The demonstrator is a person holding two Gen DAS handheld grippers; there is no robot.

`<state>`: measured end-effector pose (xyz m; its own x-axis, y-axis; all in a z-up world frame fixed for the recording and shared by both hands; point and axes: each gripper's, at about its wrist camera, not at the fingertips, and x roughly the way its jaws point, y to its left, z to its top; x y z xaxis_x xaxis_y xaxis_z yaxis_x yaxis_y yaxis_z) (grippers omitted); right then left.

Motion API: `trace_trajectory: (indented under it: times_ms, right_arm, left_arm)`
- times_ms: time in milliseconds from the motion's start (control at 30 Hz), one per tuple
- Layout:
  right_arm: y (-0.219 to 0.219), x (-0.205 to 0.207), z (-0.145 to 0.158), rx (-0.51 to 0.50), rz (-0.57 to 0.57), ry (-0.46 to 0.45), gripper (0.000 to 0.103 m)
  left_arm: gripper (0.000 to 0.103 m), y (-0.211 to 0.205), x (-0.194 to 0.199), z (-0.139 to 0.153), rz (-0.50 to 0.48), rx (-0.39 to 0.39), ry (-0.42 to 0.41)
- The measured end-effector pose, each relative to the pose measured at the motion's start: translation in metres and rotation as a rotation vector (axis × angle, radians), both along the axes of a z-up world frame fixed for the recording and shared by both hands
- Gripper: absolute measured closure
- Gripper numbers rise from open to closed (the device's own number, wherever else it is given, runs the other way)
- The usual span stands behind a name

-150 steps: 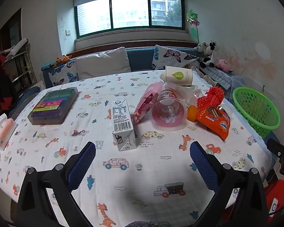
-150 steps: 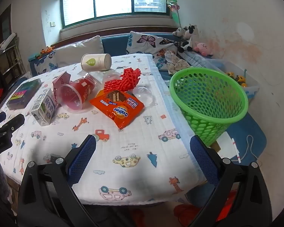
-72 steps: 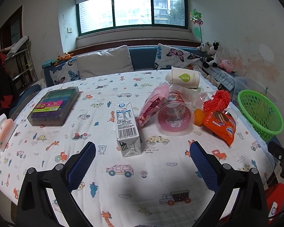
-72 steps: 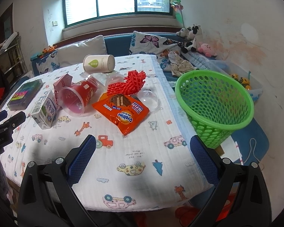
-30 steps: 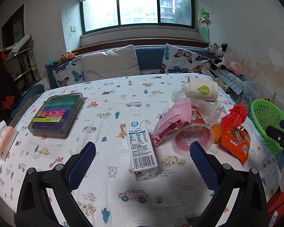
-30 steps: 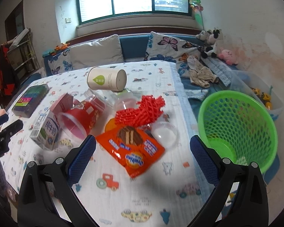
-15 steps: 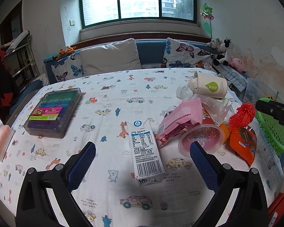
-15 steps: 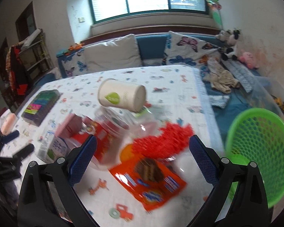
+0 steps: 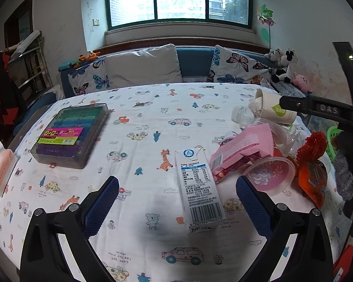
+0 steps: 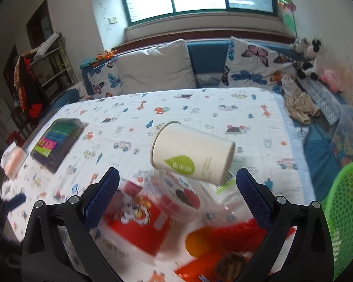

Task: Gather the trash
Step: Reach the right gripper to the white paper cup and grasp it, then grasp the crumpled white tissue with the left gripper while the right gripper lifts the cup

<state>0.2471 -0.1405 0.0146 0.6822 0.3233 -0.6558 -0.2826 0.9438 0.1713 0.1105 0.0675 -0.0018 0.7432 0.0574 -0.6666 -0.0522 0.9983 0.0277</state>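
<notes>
Bench [image 9: 153,108] wears a cartoon-print cloth; sofa [image 9: 193,61] under window behind. One paper cup [image 10: 191,156], one milk carton [image 9: 197,185], one green basket [image 10: 346,211] at bench's right. My left tongs [image 9: 177,205] and right tongs [image 10: 177,196] gape wide, empty.

Lying on the table [image 9: 153,108] are one milk carton [image 9: 197,188], one paper cup [image 10: 190,157] tipped on its side, one pink packet [image 9: 242,150], one clear plastic cup [image 9: 270,176] with a pink inside, one orange snack bag [image 9: 311,183], one red mesh bundle [image 9: 311,144] and one clear bottle [image 9: 241,116]. One box of coloured pens [image 9: 71,134] is sitting at the left side, and one pink pack [image 9: 0,171] is lying at the left edge. One green basket [image 10: 346,211] is standing beside the table. Two butterfly cushions and one plain cushion [image 9: 143,67] are leaning on the sofa, with three soft toys showing at its right end.
</notes>
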Motion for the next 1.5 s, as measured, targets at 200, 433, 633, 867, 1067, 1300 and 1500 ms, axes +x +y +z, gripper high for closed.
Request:
trace_trajectory:
  times_ms: [200, 433, 633, 867, 1067, 1300, 1500]
  right_arm:
    - [0.001, 0.025, -0.015, 0.048, -0.062, 0.048, 0.004]
    - [0.000, 0.042, -0.025, 0.031, -0.104, 0.066, 0.015]
    - [-0.019, 0.033, -0.019, 0.072, -0.109, 0.057, 0.015]
    - [-0.043, 0.005, 0.003, 0.094, -0.091, 0.017, 0.016]
    - [-0.044, -0.032, 0.014, -0.054, -0.033, -0.038, 0.016]
    - [-0.027, -0.090, 0.015, -0.281, 0.055, -0.152, 0.016]
    - [-0.022, -0.126, 0.012, -0.385, 0.106, -0.196, 0.016]
  left_arm:
    - [0.006, 0.009, 0.003, -0.002, -0.002, -0.006, 0.005]
    - [0.006, 0.008, 0.008, -0.004, -0.020, -0.007, 0.009]
    - [0.006, -0.003, 0.014, -0.003, -0.070, -0.015, 0.010]
    - [0.006, -0.028, 0.024, -0.001, -0.148, -0.020, 0.004]
    - [0.006, -0.042, 0.034, -0.006, -0.191, -0.051, 0.023]
    - [0.007, -0.051, 0.043, -0.004, -0.214, -0.073, 0.022]
    - [0.007, -0.055, 0.036, -0.002, -0.230, -0.076, 0.005]
